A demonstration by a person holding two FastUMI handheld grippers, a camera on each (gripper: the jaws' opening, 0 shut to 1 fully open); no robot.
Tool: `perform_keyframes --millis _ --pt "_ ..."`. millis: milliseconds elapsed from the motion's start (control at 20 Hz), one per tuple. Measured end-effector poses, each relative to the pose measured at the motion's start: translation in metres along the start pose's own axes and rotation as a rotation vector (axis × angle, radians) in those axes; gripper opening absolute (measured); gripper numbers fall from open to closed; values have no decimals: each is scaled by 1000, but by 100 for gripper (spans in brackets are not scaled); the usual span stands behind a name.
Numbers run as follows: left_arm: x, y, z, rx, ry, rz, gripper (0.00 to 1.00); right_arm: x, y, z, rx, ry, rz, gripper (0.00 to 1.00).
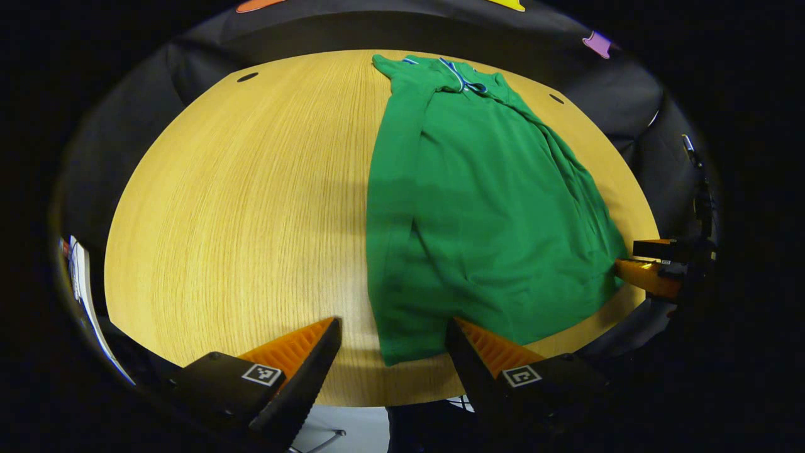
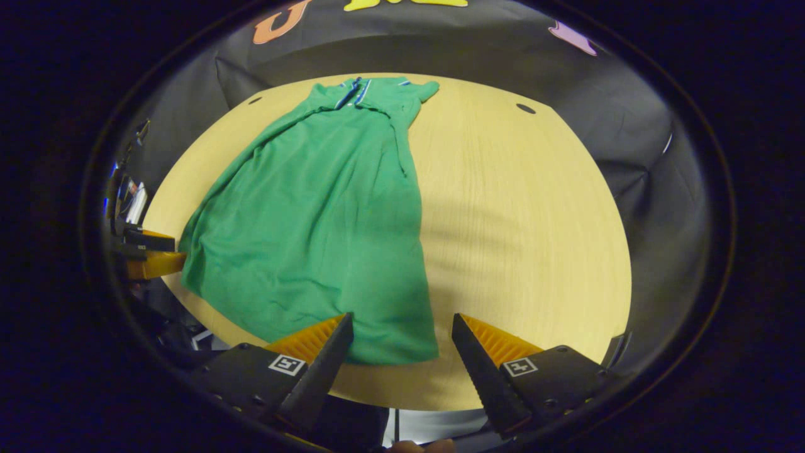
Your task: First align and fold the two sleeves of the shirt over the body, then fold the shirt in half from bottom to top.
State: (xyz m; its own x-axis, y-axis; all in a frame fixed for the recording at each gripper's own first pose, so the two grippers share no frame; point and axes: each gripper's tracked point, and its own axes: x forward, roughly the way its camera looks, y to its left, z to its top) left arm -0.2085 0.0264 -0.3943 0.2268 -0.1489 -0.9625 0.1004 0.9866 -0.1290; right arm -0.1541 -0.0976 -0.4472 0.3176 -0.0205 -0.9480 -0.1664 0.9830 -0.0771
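Left gripper view shows the left gripper [image 1: 393, 352] wide open, empty, like the right gripper [image 2: 402, 349]; the soft, light shirt [image 1: 478, 214] should be pinched at its bottom corners.

One green shirt [image 1: 490, 214] on one wooden tabletop [image 1: 251, 207], two round holes [image 1: 247, 77] in it, and two grippers [image 1: 393, 352] spread wide.

Each handheld two-finger gripper, the left gripper [image 1: 394, 343] and the right gripper [image 2: 401, 336], has two wedge-shaped fingers [image 1: 302, 358] tapering to a point, with ribbed inner faces. Behind each finger sits a black matte block [image 1: 220, 384] carrying a small square black-and-white marker tag [image 1: 261, 374] and small round screws.
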Motion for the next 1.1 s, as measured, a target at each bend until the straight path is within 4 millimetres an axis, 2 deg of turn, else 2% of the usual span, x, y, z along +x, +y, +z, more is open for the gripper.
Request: perform_keyframes --millis 100,150,300,350,450,500,550,600,650,700,750,800,850,900,950,1100 --pt "3 1 3 12 0 11 100 1 2 0 27 8 9 98" --pt "4 1 3 13 5 23 100 1 1 -3 41 20 19 94" --pt "6 2 5 25 32 57 100 1 0 -3 46 29 24 93" --pt "5 1 5 19 43 58 100 2 2 -3 52 35 25 88" --pt "4 2 6 19 60 54 100 2 1 -4 81 45 18 65" --pt "4 1 6 23 68 51 100 2 2 -3 94 49 16 62" --pt "3 -1 5 32 85 44 91 2 3 -1 112 50 18 49" --pt "4 -3 5 39 100 40 83 3 5 -1 134 58 22 41" --pt "4 -8 3 41 115 33 71 3 7 0 146 61 28 19" --pt "3 -14 3 40 121 18 63 3 9 0 149 64 32 16" --pt "3 -17 2 35 121 2 41 4 9 0 148 61 34 6" --pt "4 -18 1 43 121 -13 22 3 9 -1 152 58 38 6" --pt "3 -19 2 33 121 -40 15 2 13 -5 166 54 54 6" --pt "3 -25 1 -11 132 -94 12 2 10 -2 176 56 68 0" --pt "1 -29 1 -56 146 -137 10 2 10 -2 181 60 74 0" --pt "-11 -38 6 -87 165 -223 7 -8 7 3 218 52 97 0"
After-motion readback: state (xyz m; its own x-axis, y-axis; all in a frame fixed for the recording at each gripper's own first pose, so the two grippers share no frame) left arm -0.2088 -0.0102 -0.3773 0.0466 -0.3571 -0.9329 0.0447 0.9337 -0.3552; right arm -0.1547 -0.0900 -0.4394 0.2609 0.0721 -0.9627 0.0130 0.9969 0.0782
